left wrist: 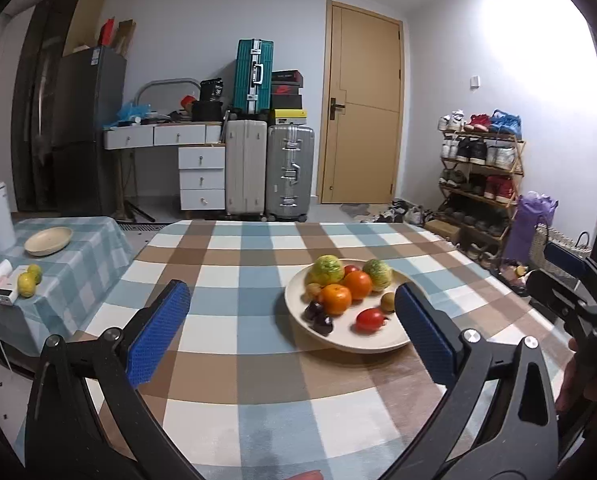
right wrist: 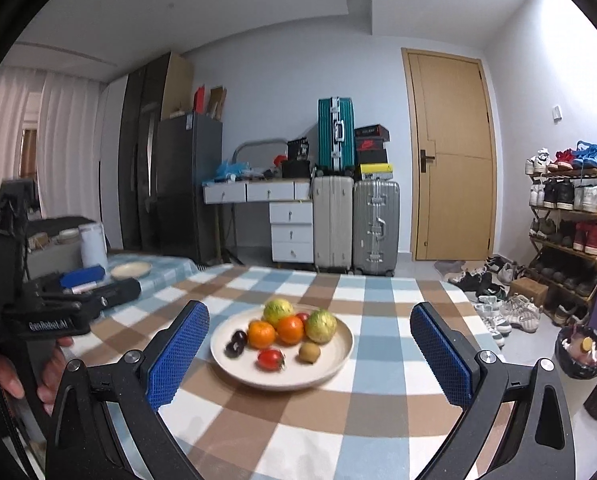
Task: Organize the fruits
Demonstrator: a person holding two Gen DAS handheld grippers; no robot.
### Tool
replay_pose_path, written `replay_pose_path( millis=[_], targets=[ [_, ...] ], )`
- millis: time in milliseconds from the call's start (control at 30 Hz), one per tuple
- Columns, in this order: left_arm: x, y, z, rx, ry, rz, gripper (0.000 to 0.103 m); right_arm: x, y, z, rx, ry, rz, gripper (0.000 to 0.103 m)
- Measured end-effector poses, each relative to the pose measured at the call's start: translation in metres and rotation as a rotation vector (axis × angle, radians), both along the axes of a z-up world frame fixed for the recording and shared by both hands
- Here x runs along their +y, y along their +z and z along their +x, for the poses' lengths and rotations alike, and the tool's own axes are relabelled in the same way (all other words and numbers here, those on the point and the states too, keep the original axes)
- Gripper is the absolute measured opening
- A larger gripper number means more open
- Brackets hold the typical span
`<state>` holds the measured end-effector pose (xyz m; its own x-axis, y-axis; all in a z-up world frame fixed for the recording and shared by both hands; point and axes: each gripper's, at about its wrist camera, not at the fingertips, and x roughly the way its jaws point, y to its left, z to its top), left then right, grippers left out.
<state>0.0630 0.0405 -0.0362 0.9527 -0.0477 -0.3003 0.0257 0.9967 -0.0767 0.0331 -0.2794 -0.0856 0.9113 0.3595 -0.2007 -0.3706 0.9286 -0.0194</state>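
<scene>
A cream plate (right wrist: 340, 354) is lying toward the far right part of the checked tabletop (right wrist: 258, 432). Piled at its back are two yellow-green citrus fruits (right wrist: 321, 325), two oranges (right wrist: 261, 334) and a small red fruit. Nearer the front rim, two dark plums (right wrist: 236, 342), a red tomato (right wrist: 270, 359) and a brown kiwi (right wrist: 309, 352) are resting apart.

At the left edge of the right wrist view we read "GenRobot.AI" in white on the black body of the left gripper (right wrist: 78, 280). Labels on the stacked shoeboxes (right wrist: 371, 144) are too small to read.
</scene>
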Motion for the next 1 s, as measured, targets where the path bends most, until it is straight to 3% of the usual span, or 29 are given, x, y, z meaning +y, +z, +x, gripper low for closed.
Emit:
replay_pose_path(
  millis=[400,767,1000],
  targets=[
    [-0.004,-0.03,0.022,0.049,-0.008,0.02,0.102,0.009,-0.025,0.019,0.059,0.028,-0.016,0.103],
    [-0.002,-0.043,0.041,0.115,0.016,0.021,0.102,0.017,-0.03,0.026,0.101,0.044,-0.046,0.103],
    [-0.011,-0.038,0.024,0.019,-0.013,0.062,0.102,0.017,-0.029,0.025,0.086,0.027,-0.04,0.103]
  ],
)
